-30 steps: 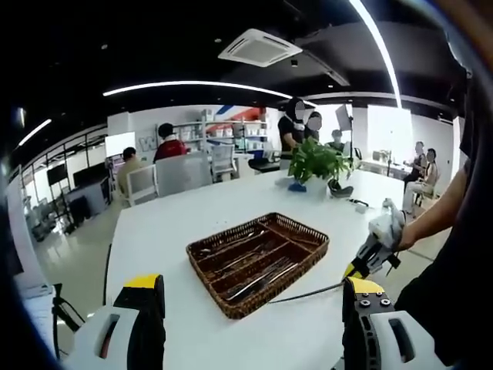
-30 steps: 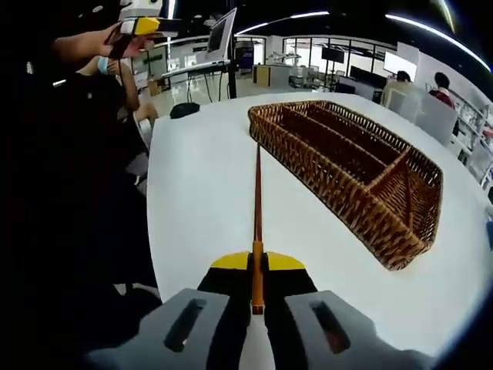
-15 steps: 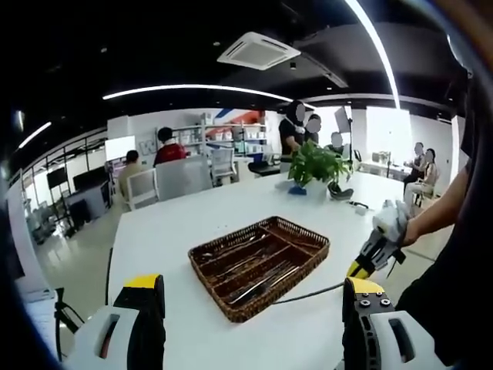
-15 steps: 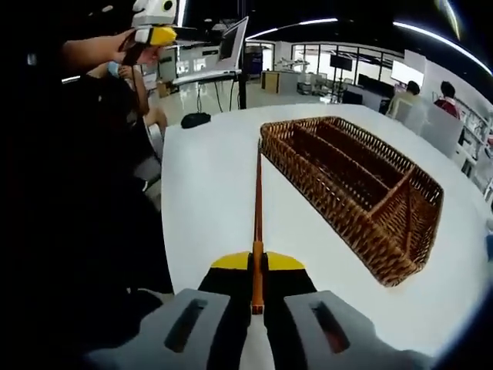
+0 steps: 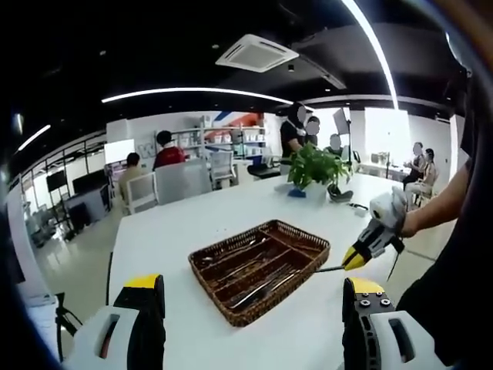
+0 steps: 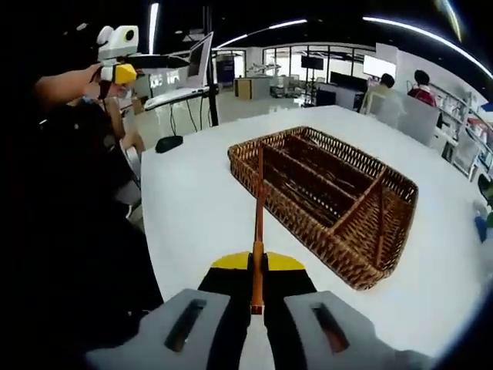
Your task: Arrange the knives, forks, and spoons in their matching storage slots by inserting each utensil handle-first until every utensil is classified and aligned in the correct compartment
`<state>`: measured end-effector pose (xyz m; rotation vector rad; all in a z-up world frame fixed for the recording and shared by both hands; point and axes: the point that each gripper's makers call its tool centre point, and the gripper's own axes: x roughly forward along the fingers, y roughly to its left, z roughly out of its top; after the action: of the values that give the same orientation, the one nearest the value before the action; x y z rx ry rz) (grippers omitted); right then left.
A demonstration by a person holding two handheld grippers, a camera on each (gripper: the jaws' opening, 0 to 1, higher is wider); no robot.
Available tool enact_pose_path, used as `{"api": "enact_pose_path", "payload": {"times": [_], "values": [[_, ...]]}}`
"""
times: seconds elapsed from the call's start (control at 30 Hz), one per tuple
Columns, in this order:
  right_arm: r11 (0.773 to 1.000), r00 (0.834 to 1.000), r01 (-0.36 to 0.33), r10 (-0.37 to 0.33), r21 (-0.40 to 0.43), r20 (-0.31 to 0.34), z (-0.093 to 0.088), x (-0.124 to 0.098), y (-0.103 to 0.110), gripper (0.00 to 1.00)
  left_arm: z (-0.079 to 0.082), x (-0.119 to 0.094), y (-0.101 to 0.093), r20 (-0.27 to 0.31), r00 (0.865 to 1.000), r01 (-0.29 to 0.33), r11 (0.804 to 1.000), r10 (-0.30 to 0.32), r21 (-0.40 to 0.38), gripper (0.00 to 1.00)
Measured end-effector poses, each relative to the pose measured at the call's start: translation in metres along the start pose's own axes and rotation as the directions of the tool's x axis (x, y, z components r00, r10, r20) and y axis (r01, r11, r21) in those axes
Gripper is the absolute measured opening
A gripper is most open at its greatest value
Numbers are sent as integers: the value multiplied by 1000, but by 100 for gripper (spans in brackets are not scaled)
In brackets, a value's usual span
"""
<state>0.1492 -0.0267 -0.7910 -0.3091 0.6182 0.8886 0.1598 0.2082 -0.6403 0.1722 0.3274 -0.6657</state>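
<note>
A brown wicker basket with long compartments lies on the white table, and metal utensils rest in its slots. My left gripper hangs open above the table's near side, nothing between its jaws. My right gripper is shut on a slim utensil with a brown handle; I cannot tell which kind. The utensil's far end reaches over the basket's near rim. In the left gripper view a hand holds the right gripper just right of the basket. The left gripper shows up high at the left.
A potted plant stands at the table's far end. A small black object lies by the table edge, with a screen behind it. Chairs and several people are farther back. A dark-clothed person borders both views.
My right gripper has carried the utensil toward the basket, so its far end now reaches over the rim. My left gripper stays open and nearly still.
</note>
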Motion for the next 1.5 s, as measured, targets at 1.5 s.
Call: {"api": "enact_pose_path", "payload": {"times": [1.5], "values": [[737, 836, 538, -529, 409, -147, -5, -66, -114, 1, 15, 9, 19, 3, 999, 35, 999, -35, 25, 100]]}}
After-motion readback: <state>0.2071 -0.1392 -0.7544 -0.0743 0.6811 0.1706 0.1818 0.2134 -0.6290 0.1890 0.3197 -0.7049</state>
